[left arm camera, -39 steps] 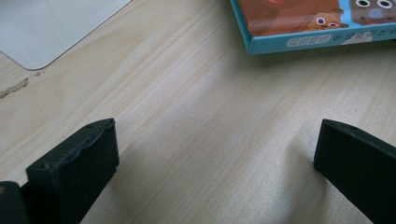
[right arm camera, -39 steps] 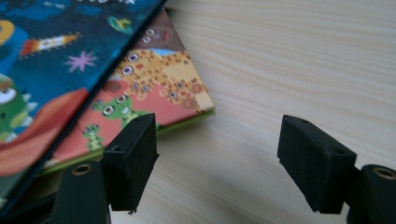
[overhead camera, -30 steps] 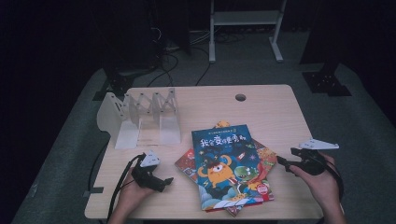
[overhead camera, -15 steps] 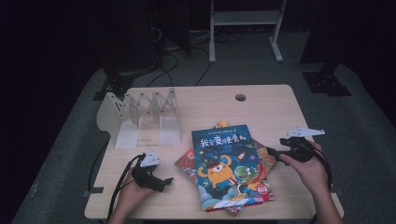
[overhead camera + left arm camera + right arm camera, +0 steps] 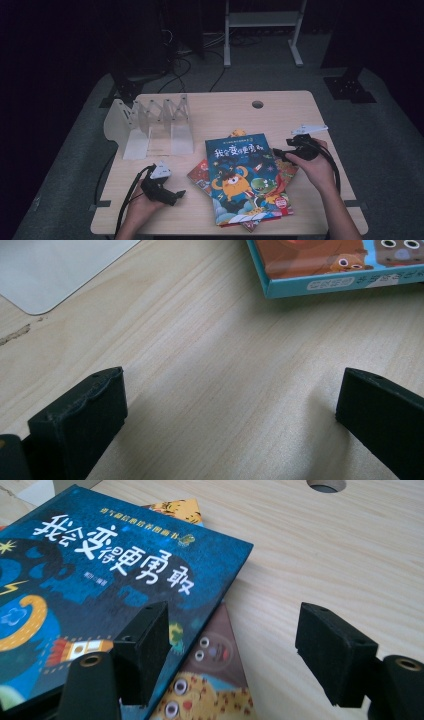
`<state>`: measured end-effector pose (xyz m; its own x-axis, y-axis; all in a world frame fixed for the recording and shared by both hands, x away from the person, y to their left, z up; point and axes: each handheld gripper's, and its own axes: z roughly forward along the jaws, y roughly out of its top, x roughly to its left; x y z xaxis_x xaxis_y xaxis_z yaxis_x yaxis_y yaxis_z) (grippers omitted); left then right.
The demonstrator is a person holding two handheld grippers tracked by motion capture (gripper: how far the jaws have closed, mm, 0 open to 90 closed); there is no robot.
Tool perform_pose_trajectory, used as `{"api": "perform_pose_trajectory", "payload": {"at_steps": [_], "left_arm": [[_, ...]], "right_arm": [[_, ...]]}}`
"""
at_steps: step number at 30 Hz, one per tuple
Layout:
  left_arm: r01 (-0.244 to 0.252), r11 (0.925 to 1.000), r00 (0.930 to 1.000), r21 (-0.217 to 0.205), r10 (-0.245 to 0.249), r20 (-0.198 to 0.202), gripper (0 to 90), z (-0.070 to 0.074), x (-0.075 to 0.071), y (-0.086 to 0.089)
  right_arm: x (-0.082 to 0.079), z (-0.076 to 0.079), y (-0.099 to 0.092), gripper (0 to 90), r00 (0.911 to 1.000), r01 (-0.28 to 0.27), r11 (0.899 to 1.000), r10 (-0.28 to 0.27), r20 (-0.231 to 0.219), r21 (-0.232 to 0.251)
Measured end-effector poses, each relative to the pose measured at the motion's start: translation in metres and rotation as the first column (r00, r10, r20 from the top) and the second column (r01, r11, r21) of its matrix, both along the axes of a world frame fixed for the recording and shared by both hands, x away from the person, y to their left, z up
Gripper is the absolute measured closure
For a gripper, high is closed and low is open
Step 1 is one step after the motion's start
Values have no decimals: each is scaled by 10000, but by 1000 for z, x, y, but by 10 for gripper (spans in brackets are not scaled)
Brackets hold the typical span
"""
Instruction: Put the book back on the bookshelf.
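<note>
Here the blue picture book (image 5: 245,181) lies on top of a fanned pile of other books (image 5: 200,174) near the middle of the table (image 5: 280,112), toward the near edge. The right hand-held gripper (image 5: 286,152) sits at the book's far right corner, its jaws pointing left over that edge. In the right gripper view one jaw hangs above the blue cover (image 5: 100,575) and the other above bare wood, with a brown spotted book (image 5: 210,680) peeking out beneath between them. The right hand (image 5: 312,167) reaches in from the near right, forearm angled up the table, fingers wrapped round the handle. Its jaws stand wide apart and grip nothing.

The left hand-held gripper (image 5: 177,194) rests low on the table at the near left, just left of the pile, held by the left hand (image 5: 142,205). Its jaws gape wide over bare wood, empty, with a book's teal edge (image 5: 345,287) farther off. A folding clear book rack (image 5: 150,125) stands at the far left.
</note>
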<state>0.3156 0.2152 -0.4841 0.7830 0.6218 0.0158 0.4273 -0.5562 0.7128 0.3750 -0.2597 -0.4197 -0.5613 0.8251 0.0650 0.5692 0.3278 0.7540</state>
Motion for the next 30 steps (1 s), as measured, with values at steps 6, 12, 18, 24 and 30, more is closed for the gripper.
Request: {"api": "perform_pose_trajectory", "payload": {"at_steps": [6,12,18,24,30], "left_arm": [[0,10000,10000,1,0,2,0,0,0,0],[-11,10000,10000,-6,11,-22,0,0,0,0],[9,10000,10000,27,-9,-23,0,0,0,0],[10,10000,10000,25,-10,-24,0,0,0,0],[8,10000,10000,24,-8,-24,0,0,0,0]], "right_arm": [[15,-1,9,291,9998,-168,9998,167,-73,-121],[33,-3,18,291,9997,-180,9996,176,-192,-209],[52,-7,28,287,9985,-250,9997,248,-493,-31],[68,-10,37,285,9967,-386,9992,390,-709,60],[80,-17,45,285,9933,-531,9985,538,-1021,103]]}}
